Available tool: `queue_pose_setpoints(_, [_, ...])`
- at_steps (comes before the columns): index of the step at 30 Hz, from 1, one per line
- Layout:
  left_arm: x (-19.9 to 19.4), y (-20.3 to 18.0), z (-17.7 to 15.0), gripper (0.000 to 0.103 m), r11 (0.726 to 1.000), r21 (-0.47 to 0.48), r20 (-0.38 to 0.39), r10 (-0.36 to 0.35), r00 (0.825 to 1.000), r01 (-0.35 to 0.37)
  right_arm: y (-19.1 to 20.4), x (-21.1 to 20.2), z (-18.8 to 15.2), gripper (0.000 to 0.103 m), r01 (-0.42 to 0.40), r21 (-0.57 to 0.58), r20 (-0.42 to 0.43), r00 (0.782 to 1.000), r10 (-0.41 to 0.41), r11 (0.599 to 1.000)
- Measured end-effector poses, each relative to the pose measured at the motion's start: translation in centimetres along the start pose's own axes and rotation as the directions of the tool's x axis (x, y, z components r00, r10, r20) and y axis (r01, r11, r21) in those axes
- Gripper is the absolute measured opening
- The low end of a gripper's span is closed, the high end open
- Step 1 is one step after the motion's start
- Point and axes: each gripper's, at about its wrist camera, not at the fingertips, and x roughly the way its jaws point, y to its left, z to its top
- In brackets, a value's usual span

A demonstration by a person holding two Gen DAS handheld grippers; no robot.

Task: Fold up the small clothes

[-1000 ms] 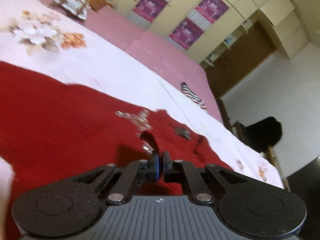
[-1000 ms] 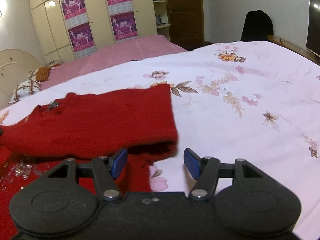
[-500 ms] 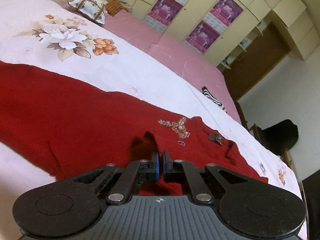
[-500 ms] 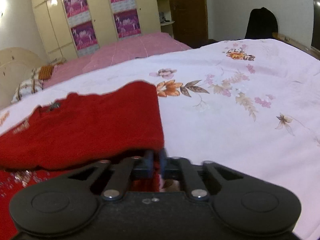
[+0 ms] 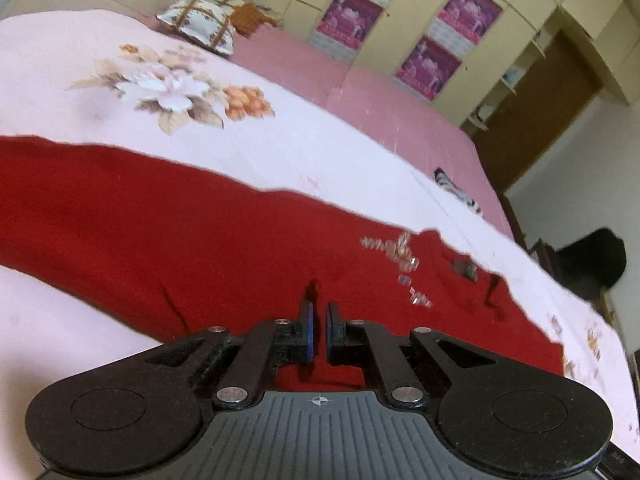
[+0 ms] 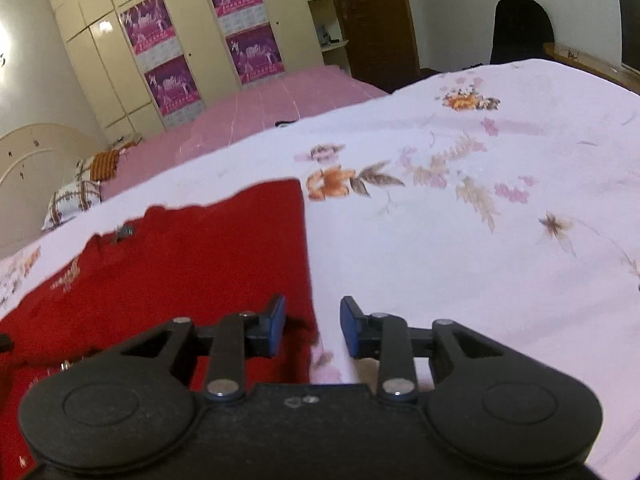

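A red knitted sweater (image 5: 160,224) with sparkly beads (image 5: 400,252) near its neckline lies spread on the floral bedsheet (image 5: 280,140). My left gripper (image 5: 319,332) hovers just above the red cloth; its jaws stand slightly apart with a narrow gap and no cloth between them. In the right wrist view the sweater (image 6: 180,264) lies flat with its straight right edge running down to my right gripper (image 6: 313,326). That gripper is open, with the sweater's edge lying between its blue pads (image 6: 277,324).
Pillows (image 5: 200,24) lie at the head of the bed. A pink sheet (image 5: 360,92) covers the far side, with a striped cloth (image 5: 456,190) on it. Wardrobes with purple posters (image 6: 160,64) and a dark chair (image 6: 520,28) stand beyond the bed.
My right gripper shut on the sweater's edge half a second ago and has now opened, leaving the cloth flat. My left gripper's jaws have parted slightly and let go of the red cloth.
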Motion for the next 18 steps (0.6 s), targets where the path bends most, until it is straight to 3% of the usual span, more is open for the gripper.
queue_pose_setpoints(3, [-0.6,-1.5,0.5,0.004,0.998,0.047,0.021,-0.033,0.999,0.032,0.5,1.1,1.0,0.034,0.005,-0.011,0.012,1.0,-0.004,1.0])
queue_pose_setpoints(7, [1.3,-4.2,-0.3,0.004,0.993,0.074,-0.023,-0.087,0.996,0.089,1.5,3.5,2.3,0.029,0.016,-0.021,-0.002,1.0,-0.016,1.0])
queue_pose_setpoints(11, [5.1,-4.6,-2.0,0.004,0.994,0.102,-0.115,-0.031,0.993,0.043,2.0,6.8,3.7,0.031,0.041,-0.027,-0.046,0.998,-0.042,0.999])
queue_pose_setpoints(13, [5.4,-3.7,-2.3,0.003,0.993,0.106,-0.097,-0.038,0.995,0.048,1.4,8.1,4.5,0.04,0.033,0.009,-0.056,0.998,-0.033,0.999])
queue_pose_setpoints(15, [5.4,-3.3,-2.3,0.003,0.993,0.098,-0.102,-0.052,0.993,0.062,0.9,9.2,5.0,0.042,0.016,0.038,-0.058,0.998,-0.014,0.999])
queue_pose_setpoints(17, [5.4,-3.3,-2.3,0.003,0.994,0.091,-0.103,-0.056,0.993,0.065,0.7,10.2,5.4,0.041,-0.012,0.054,-0.067,0.998,0.015,0.998])
queue_pose_setpoints(18, [5.4,-3.4,-2.5,0.003,0.993,0.096,-0.099,-0.053,0.994,0.063,0.8,10.5,5.6,0.033,-0.036,0.061,-0.067,0.997,0.04,0.998])
